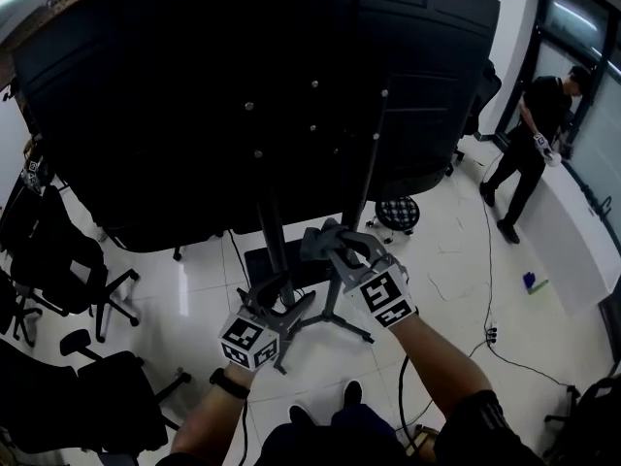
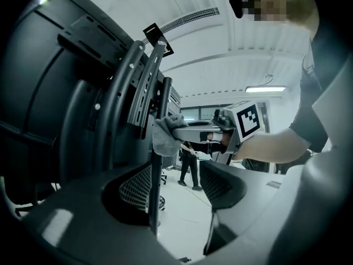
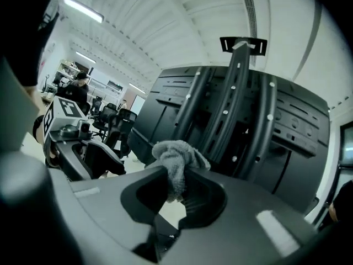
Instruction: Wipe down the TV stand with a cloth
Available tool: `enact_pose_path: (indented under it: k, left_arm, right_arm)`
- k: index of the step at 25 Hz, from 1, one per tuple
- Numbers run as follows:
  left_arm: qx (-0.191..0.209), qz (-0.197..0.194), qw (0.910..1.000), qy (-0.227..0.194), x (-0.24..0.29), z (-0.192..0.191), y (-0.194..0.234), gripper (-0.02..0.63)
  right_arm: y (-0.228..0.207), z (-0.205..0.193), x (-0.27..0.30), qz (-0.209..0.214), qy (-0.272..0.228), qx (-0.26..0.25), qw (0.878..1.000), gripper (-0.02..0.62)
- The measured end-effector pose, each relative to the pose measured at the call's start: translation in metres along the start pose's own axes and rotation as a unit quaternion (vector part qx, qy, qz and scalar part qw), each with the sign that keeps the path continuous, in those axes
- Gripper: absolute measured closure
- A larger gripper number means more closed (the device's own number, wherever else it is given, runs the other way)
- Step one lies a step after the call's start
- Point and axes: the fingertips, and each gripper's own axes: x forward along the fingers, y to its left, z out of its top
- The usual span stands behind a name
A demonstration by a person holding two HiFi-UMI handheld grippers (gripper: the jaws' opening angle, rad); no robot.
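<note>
While the right tool (image 3: 175, 195) pinches the grey cloth (image 3: 177, 158) at the TV stand's (image 3: 229, 112) uprights, mid-frame, wiping appears under way. The left tool (image 2: 177, 189) is spread wide, a thin pole (image 2: 154, 214) of the stand between its jaws. Next, I judge, the cloth should be drawn along the post with steady pressure.

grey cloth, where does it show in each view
Head view: centre, grey cloth in the right gripper, at the TV stand.
Left gripper view: centre left, by the stand's uprights.
Right gripper view: centre, pinched between the fingers.
Shared landmark: those black uprights.
</note>
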Motion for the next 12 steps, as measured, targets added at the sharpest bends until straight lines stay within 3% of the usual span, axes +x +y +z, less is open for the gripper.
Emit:
enact_pose_path:
  k: [3, 12]
  left_arm:
    - [0.018, 0.005, 0.9997, -0.017, 0.014, 0.032, -0.002, 0.313]
    - [0.058, 0.023, 0.9956, -0.070, 0.066, 0.130, -0.009, 0.313]
  right_arm:
    - [-0.033, 0.026, -0.008, -0.006, -0.026, -0.007, 1.000, 0.560]
    - [-0.128, 0.107, -0.031, -0.030, -0.096, -0.096, 0.990, 0.560]
